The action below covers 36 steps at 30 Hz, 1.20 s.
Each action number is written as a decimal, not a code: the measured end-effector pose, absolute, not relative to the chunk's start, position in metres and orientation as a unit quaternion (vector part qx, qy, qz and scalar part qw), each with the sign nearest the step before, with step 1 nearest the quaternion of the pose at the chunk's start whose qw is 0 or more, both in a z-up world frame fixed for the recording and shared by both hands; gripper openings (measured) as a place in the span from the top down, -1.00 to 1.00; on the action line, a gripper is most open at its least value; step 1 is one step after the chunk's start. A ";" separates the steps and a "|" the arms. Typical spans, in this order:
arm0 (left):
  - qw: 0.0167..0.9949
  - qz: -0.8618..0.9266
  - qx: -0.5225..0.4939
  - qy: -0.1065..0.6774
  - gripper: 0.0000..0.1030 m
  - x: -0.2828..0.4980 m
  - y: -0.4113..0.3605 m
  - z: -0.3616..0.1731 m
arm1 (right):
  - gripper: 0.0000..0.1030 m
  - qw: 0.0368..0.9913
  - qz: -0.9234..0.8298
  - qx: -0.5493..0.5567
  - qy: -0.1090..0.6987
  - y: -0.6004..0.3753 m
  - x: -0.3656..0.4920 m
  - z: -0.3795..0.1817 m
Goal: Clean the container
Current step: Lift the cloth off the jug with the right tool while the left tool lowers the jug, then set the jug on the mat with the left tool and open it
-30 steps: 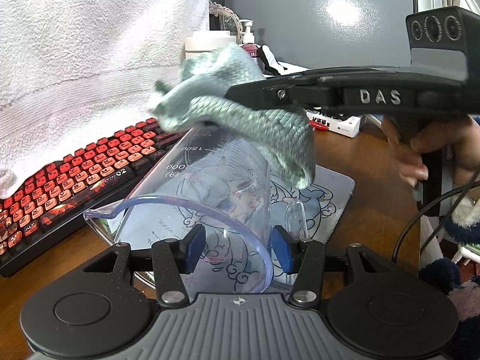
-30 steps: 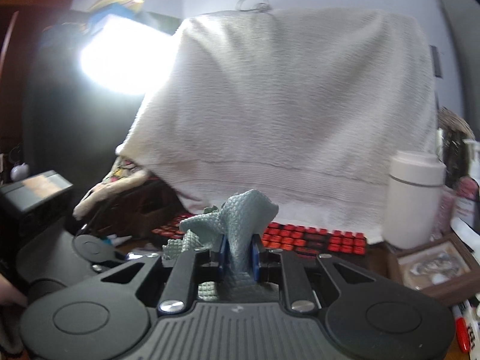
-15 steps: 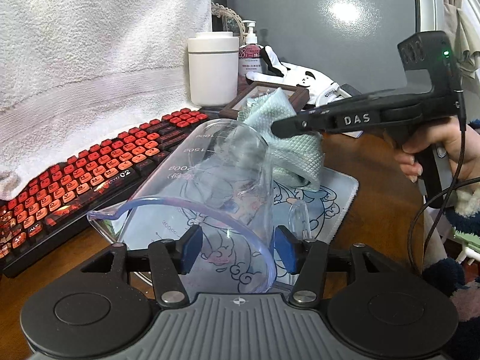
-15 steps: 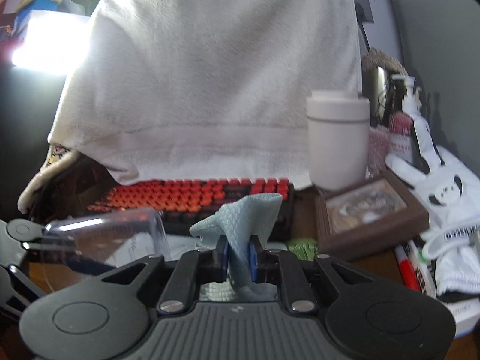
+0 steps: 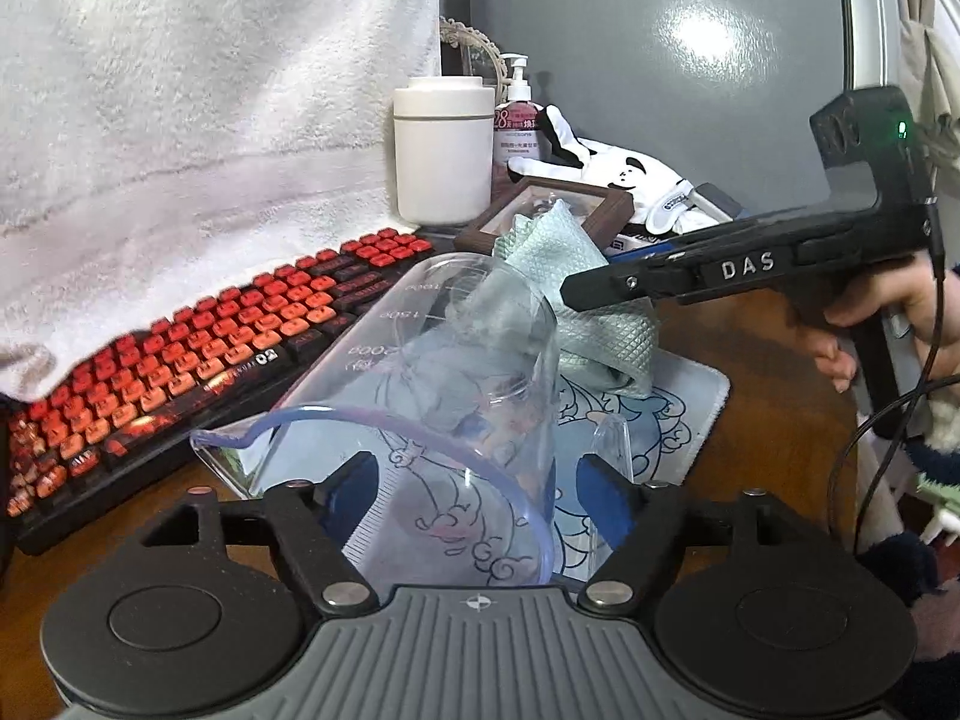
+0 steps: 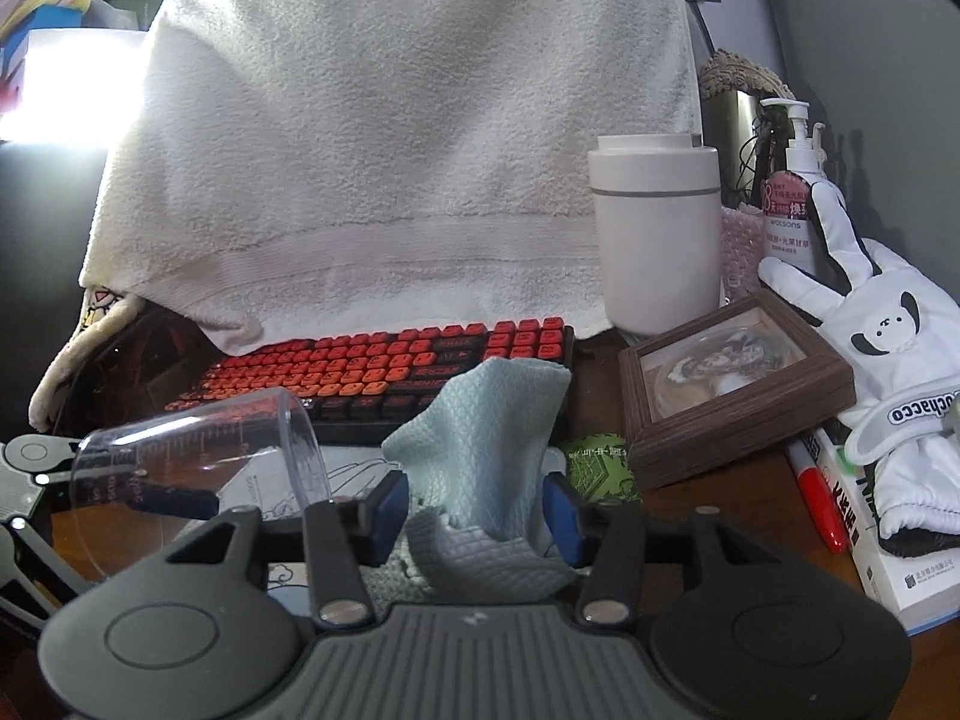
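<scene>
A clear plastic measuring cup (image 5: pixel 456 360) lies tilted on its side, its rim held between the blue pads of my left gripper (image 5: pixel 477 489), which is shut on it. In the right wrist view the same measuring cup (image 6: pixel 198 450) shows at the lower left. A pale green cleaning cloth (image 6: pixel 486 438) stands crumpled between the wide-apart fingers of my right gripper (image 6: pixel 474 510), which is open. In the left wrist view the cloth (image 5: pixel 600 330) rests on the mat just past the cup's base, under the right gripper's black tip. A hand holds that gripper's grip.
A red and black keyboard (image 5: pixel 210 336) lies along the left under a hanging white towel (image 6: pixel 390 150). Behind stand a white canister (image 5: pixel 441 150), a pump bottle (image 6: pixel 792 192), a wooden picture frame (image 6: pixel 732 384) and a white glove (image 6: pixel 888 324). A printed mouse mat (image 5: pixel 660 420) covers the wooden desk.
My right gripper came down off the cup to the mat, then opened and let go of the cloth. The left gripper has kept the cup nearly still.
</scene>
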<state>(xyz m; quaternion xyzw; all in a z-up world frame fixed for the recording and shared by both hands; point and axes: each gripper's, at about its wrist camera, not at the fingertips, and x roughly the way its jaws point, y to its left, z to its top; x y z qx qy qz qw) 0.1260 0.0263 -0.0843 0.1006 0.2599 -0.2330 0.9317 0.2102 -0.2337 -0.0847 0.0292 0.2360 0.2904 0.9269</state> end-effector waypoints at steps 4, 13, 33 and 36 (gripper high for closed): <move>0.940 -0.203 0.152 0.228 -0.71 0.114 0.015 -0.083 | 0.04 0.927 0.294 0.032 0.232 -0.235 0.207 -0.082; 0.941 -0.215 0.113 0.236 -0.99 0.105 0.024 -0.072 | -0.08 0.925 0.303 0.048 0.225 -0.240 0.197 -0.075; 0.954 -0.138 0.007 0.265 -0.98 0.055 0.020 -0.029 | -0.94 0.920 0.315 0.041 0.231 -0.225 0.130 -0.032; 0.955 -0.122 -0.017 0.270 -0.98 0.049 0.021 -0.023 | -0.98 0.931 0.283 0.039 0.226 -0.224 0.117 -0.025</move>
